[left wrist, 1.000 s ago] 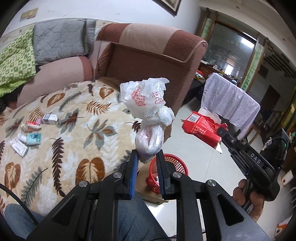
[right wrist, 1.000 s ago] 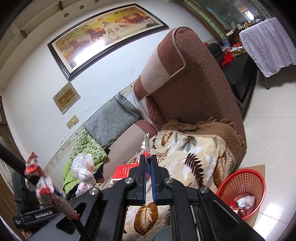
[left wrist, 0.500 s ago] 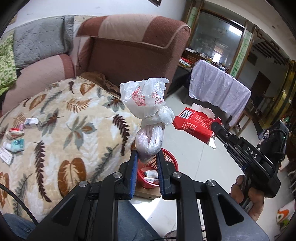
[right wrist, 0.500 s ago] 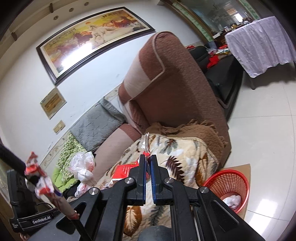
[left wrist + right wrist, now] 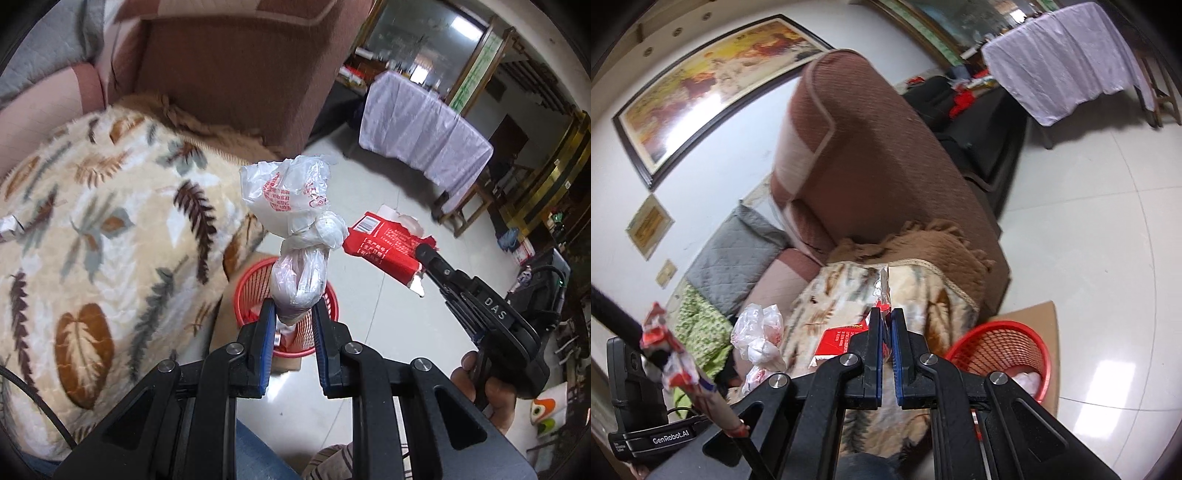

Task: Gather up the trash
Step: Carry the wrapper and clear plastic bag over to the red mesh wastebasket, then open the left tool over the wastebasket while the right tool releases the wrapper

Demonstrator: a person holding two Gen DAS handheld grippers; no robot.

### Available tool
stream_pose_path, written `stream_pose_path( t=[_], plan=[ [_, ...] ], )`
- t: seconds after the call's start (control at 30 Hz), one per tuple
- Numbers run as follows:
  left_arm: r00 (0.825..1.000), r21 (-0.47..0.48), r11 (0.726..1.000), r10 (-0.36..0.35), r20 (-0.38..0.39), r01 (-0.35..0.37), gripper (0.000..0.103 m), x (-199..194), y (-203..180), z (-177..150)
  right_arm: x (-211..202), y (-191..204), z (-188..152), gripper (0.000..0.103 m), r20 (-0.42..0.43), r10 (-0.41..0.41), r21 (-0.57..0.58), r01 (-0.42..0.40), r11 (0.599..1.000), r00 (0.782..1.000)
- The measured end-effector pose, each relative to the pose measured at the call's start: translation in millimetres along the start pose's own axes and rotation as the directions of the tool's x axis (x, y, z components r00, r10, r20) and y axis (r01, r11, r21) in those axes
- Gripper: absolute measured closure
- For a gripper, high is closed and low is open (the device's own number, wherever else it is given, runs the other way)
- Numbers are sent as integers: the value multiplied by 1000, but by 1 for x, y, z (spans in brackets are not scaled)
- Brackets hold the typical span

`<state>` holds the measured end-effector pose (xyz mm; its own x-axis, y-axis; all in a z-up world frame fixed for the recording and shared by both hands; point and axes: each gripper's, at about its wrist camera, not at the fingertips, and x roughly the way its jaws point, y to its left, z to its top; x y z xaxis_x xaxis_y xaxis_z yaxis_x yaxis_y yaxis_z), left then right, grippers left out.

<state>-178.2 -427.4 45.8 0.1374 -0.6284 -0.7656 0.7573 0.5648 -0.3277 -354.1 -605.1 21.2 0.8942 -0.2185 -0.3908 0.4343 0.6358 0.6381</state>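
Note:
My left gripper (image 5: 291, 314) is shut on a knotted white plastic bag (image 5: 291, 229) with red print, held directly above the red mesh basket (image 5: 251, 291) on the floor. My right gripper (image 5: 885, 325) is shut on the edge of a flattened red carton (image 5: 838, 339); the same red carton (image 5: 388, 243) shows in the left wrist view, to the right of the bag. The red basket (image 5: 1001, 350) with some white trash inside stands on a piece of cardboard beside the sofa. The plastic bag (image 5: 759, 336) also appears at lower left in the right wrist view.
A leaf-patterned blanket (image 5: 103, 240) covers the sofa seat left of the basket. The brown armrest (image 5: 879, 158) rises behind it. A table with a pale cloth (image 5: 421, 133) stands across the tiled floor (image 5: 1089, 229). A hand (image 5: 491, 391) grips the right tool.
Both grippers have swung right and down, away from the sofa seat. The bag now hangs over the red basket, which has come closer. Both grips are unchanged.

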Motion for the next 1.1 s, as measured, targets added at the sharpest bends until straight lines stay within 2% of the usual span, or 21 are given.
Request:
stream_pose_path(
  t=[0.23,0.67,0.7,0.73,0.77,0.8,0.87,0.97,1.03,1.1],
  plan=[
    [993,-8,1000,-17,-119,16,84,60,6,6,21,-28,-6,98,-35,-78,12,78,997,996],
    [972,-37,998,-59,-228,52,84,132,9,11,47,-58,-12,97,-66,-167,47,170,984,984],
    [969,-40,998,-62,-239,54,79,137,8,12,49,-60,-12,95,-66,-169,55,173,983,983],
    [965,-44,997,-69,-252,59,67,143,8,12,51,-62,-11,95,-66,-175,63,179,982,982],
    [964,-49,997,-74,-254,63,60,147,8,13,53,-65,-11,93,-71,-179,68,184,981,981],
    [966,-53,997,-71,-250,59,52,151,10,12,54,-67,-11,84,-76,-177,76,183,980,981],
    [966,-57,998,-54,-251,40,52,156,14,10,55,-72,-12,78,-90,-160,105,169,980,983],
    [966,-84,996,-64,-250,44,52,151,23,8,52,-70,-13,77,-90,-160,100,169,980,983],
    [973,-95,995,-62,-223,41,52,136,31,10,50,-63,-12,73,-84,-148,95,156,983,985],
    [981,-101,994,-50,-186,31,52,118,37,13,49,-53,-12,64,-80,-130,79,137,987,988]
  ],
)
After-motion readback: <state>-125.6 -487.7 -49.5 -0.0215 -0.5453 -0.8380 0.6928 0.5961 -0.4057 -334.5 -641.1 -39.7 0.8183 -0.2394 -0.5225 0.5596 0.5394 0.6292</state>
